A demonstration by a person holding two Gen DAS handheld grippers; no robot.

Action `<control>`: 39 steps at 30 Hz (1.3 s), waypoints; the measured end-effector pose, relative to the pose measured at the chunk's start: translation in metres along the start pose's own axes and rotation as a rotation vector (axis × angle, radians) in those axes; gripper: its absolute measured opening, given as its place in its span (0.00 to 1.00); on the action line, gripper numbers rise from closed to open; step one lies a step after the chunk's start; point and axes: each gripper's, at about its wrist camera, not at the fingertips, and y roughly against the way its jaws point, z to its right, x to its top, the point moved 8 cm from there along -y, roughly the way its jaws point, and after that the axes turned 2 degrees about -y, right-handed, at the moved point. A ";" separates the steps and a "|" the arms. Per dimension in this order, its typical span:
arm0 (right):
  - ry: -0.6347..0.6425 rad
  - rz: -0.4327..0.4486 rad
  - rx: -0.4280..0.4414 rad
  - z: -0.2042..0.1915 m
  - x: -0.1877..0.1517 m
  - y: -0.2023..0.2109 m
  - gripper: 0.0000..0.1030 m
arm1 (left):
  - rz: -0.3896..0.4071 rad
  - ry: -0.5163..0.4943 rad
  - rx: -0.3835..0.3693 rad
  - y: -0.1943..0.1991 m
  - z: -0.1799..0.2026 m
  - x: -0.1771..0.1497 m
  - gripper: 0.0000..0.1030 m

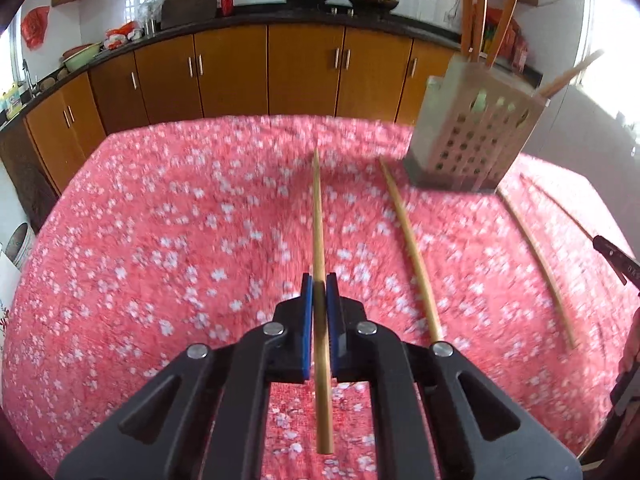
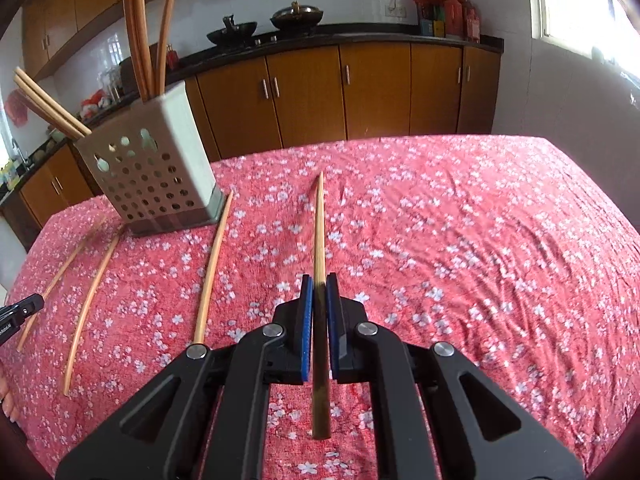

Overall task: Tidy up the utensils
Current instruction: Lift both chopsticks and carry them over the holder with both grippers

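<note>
A: Left tongs (image 1: 319, 280): a chopstick (image 1: 319, 216) is being clamped between the blue pads, which are being kept narrow on the wood. The stick is being held lengthwise, along the fingers, thin tip ahead, presumably so it can be dropped end-first into a slot.

B: Right tongs (image 2: 319, 280): the same is being noted, closed tight on a second chopstick (image 2: 319, 232), also pointing straight ahead. Both sticks are judged to be lifted off the counter (image 2: 480, 240).

A: The perforated holder (image 1: 476, 136) is being seen ahead and to the right of the left tongs; ahead and to the left of the right tongs (image 2: 156, 176). Several sticks are already standing in it, leaning outward.

B: Loose chopsticks are still being left on the cloth: one (image 1: 412, 248) just right of the left tongs, another (image 1: 536, 264) farther right. From the right tongs, three are being counted to the left, the nearest (image 2: 212, 268) ending close beside the holder's base; touching cannot be told.

A: Judgement: gripping mid-shaft is being chosen for balance; a tilt upright is being needed before insertion.
</note>
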 end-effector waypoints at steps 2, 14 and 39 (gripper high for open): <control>-0.012 0.051 0.009 0.000 0.012 0.016 0.07 | 0.056 0.002 -0.011 0.020 0.001 0.016 0.08; -0.040 0.263 0.063 -0.008 0.062 0.080 0.07 | 0.290 0.087 -0.069 0.094 0.011 0.086 0.07; -0.010 0.542 0.339 -0.102 0.184 0.172 0.07 | 0.556 -0.055 -0.192 0.183 0.113 0.207 0.07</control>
